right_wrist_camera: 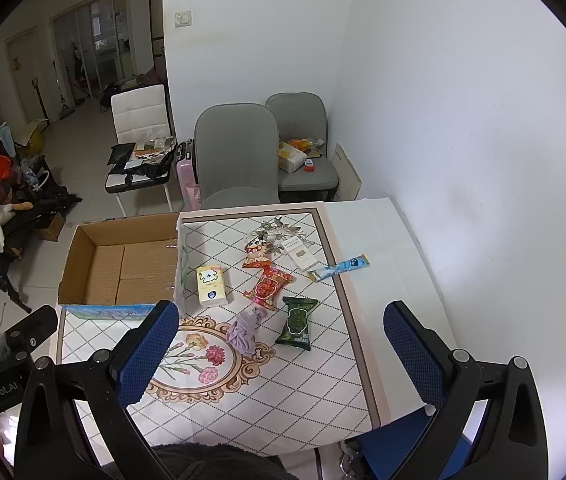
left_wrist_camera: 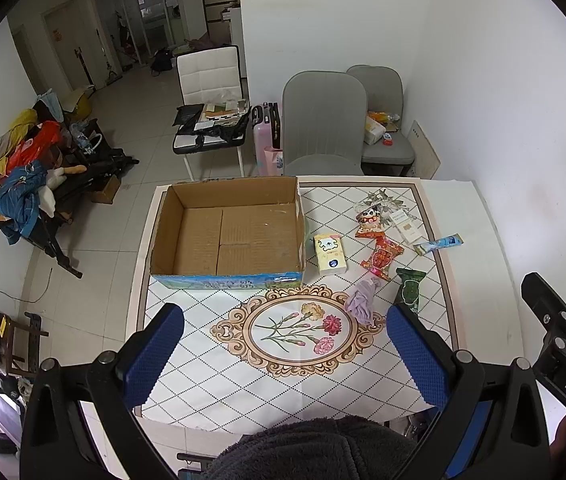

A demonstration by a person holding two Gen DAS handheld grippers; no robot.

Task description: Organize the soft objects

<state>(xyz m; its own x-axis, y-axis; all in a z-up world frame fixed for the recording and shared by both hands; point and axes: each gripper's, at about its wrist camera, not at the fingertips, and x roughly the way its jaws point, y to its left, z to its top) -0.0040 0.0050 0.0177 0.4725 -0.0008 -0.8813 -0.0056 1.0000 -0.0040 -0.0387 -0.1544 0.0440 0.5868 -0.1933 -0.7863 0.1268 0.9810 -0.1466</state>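
Note:
An empty cardboard box point(left_wrist_camera: 227, 236) point(right_wrist_camera: 123, 268) stands at the table's far left. To its right lie a yellow tissue pack point(left_wrist_camera: 329, 253) point(right_wrist_camera: 213, 284), a crumpled purple cloth point(left_wrist_camera: 361, 300) point(right_wrist_camera: 245, 330), a green packet point(left_wrist_camera: 410, 290) point(right_wrist_camera: 297, 322), a red snack packet point(left_wrist_camera: 383, 256) point(right_wrist_camera: 269, 286), a cartoon packet point(left_wrist_camera: 369, 220) point(right_wrist_camera: 257, 252), a white packet point(left_wrist_camera: 407, 228) point(right_wrist_camera: 301, 256) and a blue-and-white stick packet point(left_wrist_camera: 439, 243) point(right_wrist_camera: 339, 268). My left gripper point(left_wrist_camera: 285, 330) hovers open above the floral medallion. My right gripper point(right_wrist_camera: 281, 330) hangs open over the cloth and green packet, holding nothing.
The patterned tablecloth point(left_wrist_camera: 303, 360) point(right_wrist_camera: 283, 380) covers the table point(right_wrist_camera: 383, 224), which meets a white wall on the right. Two grey chairs point(left_wrist_camera: 323, 120) point(right_wrist_camera: 237, 152) stand behind it, with a white chair point(left_wrist_camera: 211, 76) and a cluttered rack point(left_wrist_camera: 35, 168) further left. A dark fleece sleeve point(left_wrist_camera: 315, 448) shows below.

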